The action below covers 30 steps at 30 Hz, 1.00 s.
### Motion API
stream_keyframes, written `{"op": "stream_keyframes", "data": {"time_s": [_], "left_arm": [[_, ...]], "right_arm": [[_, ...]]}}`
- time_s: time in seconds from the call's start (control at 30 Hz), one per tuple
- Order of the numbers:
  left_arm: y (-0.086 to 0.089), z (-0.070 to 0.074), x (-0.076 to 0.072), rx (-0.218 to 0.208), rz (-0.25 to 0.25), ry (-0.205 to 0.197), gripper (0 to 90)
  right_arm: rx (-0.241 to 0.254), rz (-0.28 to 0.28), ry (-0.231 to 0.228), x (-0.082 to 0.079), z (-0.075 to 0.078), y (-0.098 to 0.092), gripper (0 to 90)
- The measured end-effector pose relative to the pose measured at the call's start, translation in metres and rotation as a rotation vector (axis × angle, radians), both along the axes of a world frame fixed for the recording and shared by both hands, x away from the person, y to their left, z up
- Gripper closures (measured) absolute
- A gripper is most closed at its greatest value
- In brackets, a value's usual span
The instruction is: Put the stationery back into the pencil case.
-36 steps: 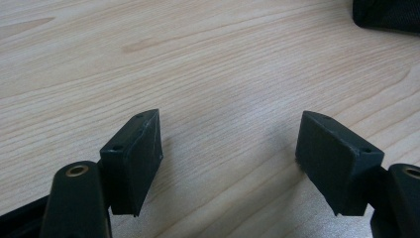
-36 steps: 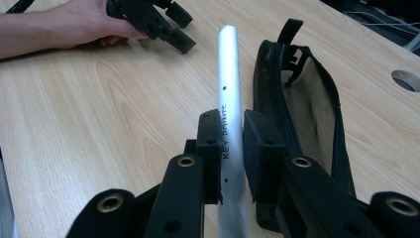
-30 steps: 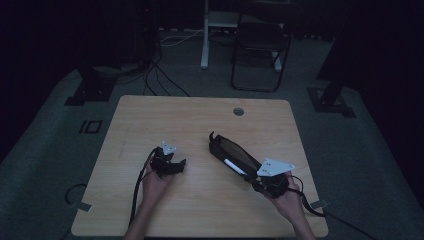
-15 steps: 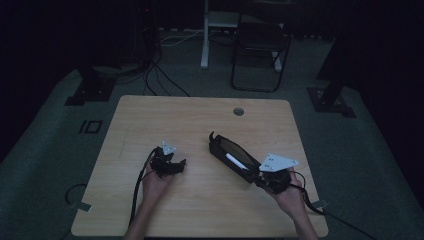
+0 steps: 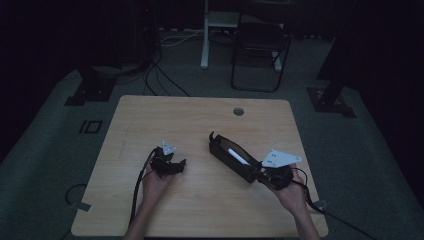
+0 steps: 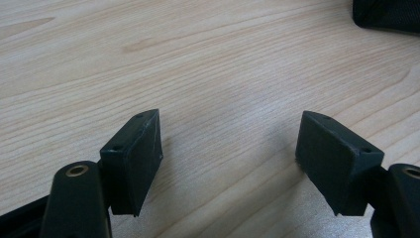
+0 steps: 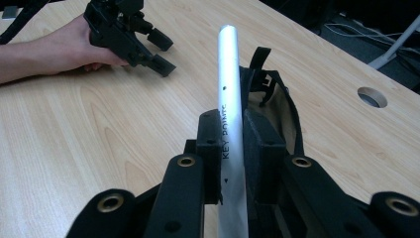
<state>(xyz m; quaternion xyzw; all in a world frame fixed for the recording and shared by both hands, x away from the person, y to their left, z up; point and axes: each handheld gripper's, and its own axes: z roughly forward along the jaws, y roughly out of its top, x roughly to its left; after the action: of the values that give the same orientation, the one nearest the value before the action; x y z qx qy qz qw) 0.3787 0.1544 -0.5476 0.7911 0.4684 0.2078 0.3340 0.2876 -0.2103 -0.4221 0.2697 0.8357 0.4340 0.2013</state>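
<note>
Over the black pouch [image 7: 277, 114], right gripper [image 7: 233, 148] clenched on silver pen [image 7: 229, 74]: light, rigid, slippery; grasp mid-barrel; left gripper [image 6: 230, 148] released.

From my feed, a pale wood-grain surface [image 5: 150, 120], rectangular with rounded corners, bare over most of its top. I note a round cable hole [image 5: 238, 111] near its far edge, right of centre; the right gripper view has the same hole [image 7: 372, 96] at its right side. Beyond the far edge stands a dark folding chair [image 5: 260, 55] on grey carpet [image 5: 60, 130], just beside a white post [image 5: 205, 35]. Dark cables [image 5: 160, 75] run across the carpet toward the surface's far left corner. A black stand base [image 5: 92, 87] sits left of them, another [image 5: 330, 97] off the far right corner. A square marking [image 5: 91, 126] lies on the carpet at left. The room behind is too dark to read.
</note>
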Motion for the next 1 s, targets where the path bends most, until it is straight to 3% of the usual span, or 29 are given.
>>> {"op": "stream_keyframes", "data": {"time_s": [1.0], "left_arm": [[0.000, 0.000, 0.000, 0.001, -0.001, 0.001, 26.5]], "right_arm": [[-0.001, -0.040, -0.004, 0.016, 0.002, -0.006, 78.6]]}}
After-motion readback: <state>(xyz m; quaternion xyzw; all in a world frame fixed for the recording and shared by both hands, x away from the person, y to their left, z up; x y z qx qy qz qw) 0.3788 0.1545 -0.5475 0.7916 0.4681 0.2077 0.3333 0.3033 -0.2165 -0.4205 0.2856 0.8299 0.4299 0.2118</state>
